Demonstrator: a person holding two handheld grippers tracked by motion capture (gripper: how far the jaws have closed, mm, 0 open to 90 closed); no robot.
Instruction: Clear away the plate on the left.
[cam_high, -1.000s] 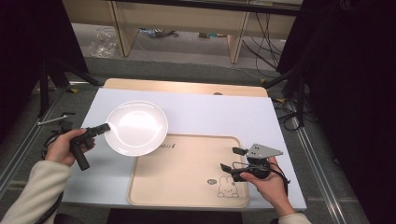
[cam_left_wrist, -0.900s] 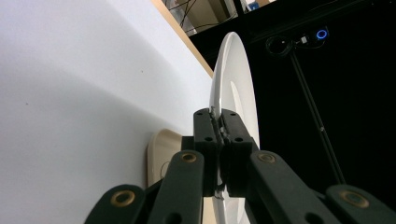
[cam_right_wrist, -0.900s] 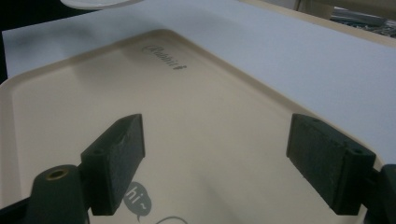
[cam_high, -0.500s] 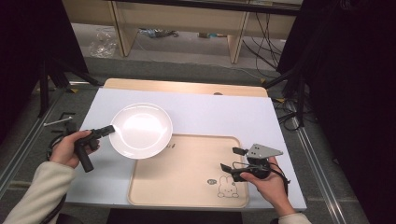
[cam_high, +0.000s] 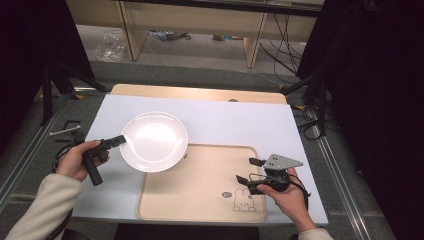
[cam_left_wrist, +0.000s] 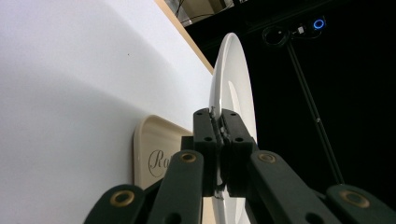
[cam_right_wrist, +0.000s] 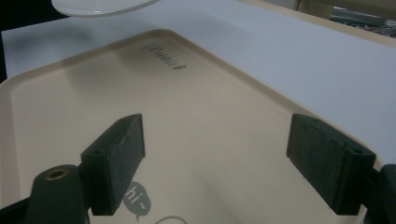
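Plate (cam_high: 154, 141) now nearer tray (cam_high: 210, 200)

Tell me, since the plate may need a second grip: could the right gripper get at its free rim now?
Probably yes. The right gripper is open over the tray, and the bare tray lies between it and the plate, which the left gripper holds by its far edge.

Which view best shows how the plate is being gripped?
The left gripper view: the left gripper is shut on the plate at its rim, seen edge-on. The high view shows the whole plate over the tray corner. The right gripper view shows just its edge.
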